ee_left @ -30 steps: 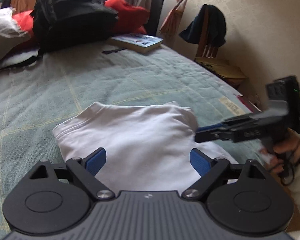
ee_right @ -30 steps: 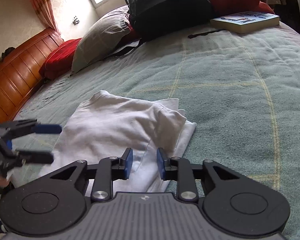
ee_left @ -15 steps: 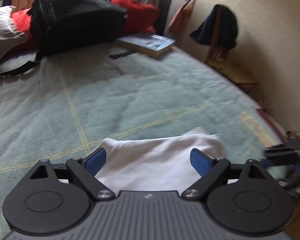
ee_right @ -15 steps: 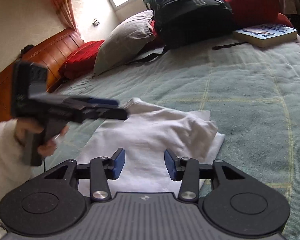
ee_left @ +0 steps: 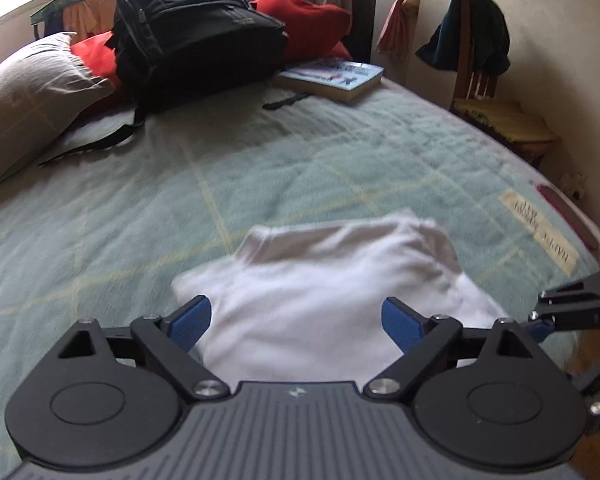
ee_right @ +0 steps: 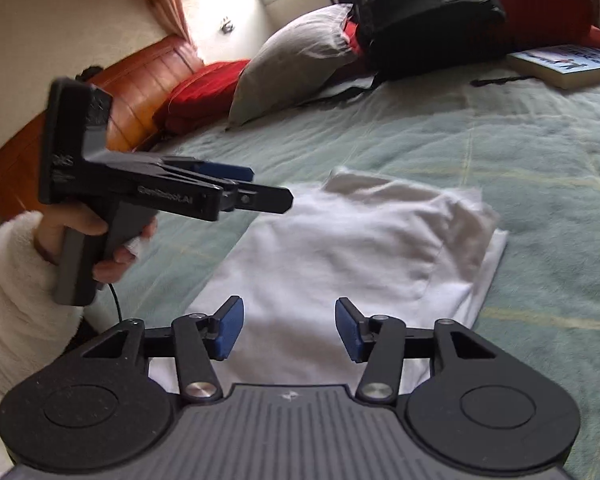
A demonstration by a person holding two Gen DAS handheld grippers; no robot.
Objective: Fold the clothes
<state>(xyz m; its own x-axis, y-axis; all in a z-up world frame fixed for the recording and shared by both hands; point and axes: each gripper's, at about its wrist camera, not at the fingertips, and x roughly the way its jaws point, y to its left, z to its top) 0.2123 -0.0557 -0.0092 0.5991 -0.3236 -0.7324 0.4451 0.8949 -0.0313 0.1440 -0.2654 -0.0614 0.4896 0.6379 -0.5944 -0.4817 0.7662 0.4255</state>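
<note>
Both claws empty — right gripper (ee_right: 290, 330) jaws just opening, left gripper (ee_left: 296, 318) spread wide above the folded white cotton garment (ee_right: 352, 248) — a careless re-grab risks dragging its loose top layer askew.

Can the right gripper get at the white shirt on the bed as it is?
Probably yes: the right gripper has open, empty jaws directly over the white shirt, and nothing lies between them.

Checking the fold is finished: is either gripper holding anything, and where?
Nothing. The left gripper and right gripper are open, above the white shirt.
</note>
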